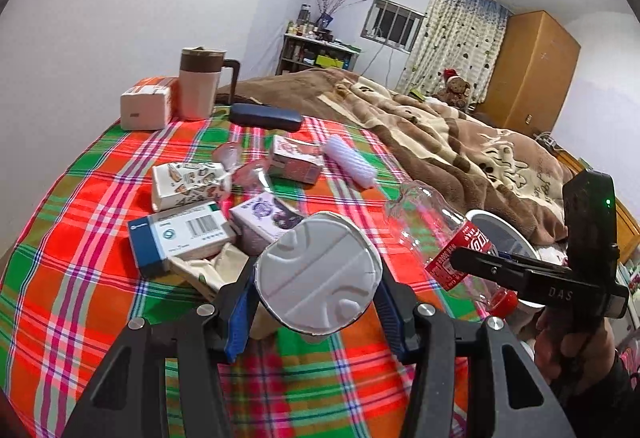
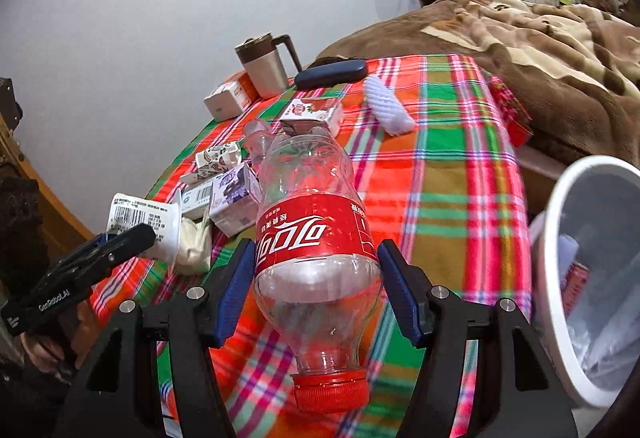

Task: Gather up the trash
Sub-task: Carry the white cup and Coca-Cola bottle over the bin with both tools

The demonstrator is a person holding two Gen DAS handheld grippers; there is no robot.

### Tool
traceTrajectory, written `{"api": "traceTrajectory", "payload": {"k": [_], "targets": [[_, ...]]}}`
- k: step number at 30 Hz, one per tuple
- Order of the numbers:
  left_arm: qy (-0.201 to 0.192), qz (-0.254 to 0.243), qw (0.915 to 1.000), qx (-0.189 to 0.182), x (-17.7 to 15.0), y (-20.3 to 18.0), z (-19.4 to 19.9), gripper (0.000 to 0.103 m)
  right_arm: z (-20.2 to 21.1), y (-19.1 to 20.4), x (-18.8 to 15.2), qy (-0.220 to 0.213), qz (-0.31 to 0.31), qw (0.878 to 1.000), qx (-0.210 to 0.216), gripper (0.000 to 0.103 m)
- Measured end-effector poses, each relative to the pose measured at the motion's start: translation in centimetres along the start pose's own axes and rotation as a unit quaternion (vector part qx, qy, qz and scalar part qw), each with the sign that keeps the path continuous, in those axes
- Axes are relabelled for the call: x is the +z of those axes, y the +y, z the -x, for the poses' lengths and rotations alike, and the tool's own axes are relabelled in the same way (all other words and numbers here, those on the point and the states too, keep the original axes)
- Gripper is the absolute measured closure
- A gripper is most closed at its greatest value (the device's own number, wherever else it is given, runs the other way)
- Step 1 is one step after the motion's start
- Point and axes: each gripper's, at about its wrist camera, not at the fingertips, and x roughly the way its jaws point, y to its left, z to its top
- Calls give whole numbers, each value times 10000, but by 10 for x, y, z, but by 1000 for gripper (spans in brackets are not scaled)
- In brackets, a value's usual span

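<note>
Your right gripper [image 2: 316, 278] clamps the clear plastic cola bottle with red label [image 2: 316, 238] crosswise, cap toward you; your left gripper [image 1: 316, 290] grips the white foil-lidded plastic cup [image 1: 318, 274]

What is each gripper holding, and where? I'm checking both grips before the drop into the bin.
The left gripper clamps a white cup by its sides. The right gripper holds an empty cola bottle around its labelled middle.

Left black two-finger gripper [image 1: 316, 302] clamped on white paper cup [image 1: 318, 274], right gripper [image 2: 318, 290] clamped on clear red-labelled plastic bottle [image 2: 312, 250], both angled down.
</note>
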Motion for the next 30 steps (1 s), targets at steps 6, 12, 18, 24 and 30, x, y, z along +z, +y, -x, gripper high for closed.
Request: {"api": "traceTrajectory", "payload": {"k": [6, 12, 18, 24, 30], "targets": [[87, -143, 9997, -170, -3, -19, -4, 49, 17, -13, -8, -126, -147, 9997, -123, 39], [219, -281, 9988, -333, -6, -39, -13, 49, 31, -26, -13, -283, -324, 9988, -214, 39], [342, -472, 9971, -490, -7, -64, -26, 49, 47, -39, -19, -409, -456, 9974, -381, 39], [426, -828, 9929, -740, -3, -99, -43, 49, 64, -58, -24, -539, -624, 9944, -657, 39], [509, -1193, 9857, -1072, 1, -142, -64, 49, 84, -84, -29, -660, -908, 9875, -1106, 39]]}}
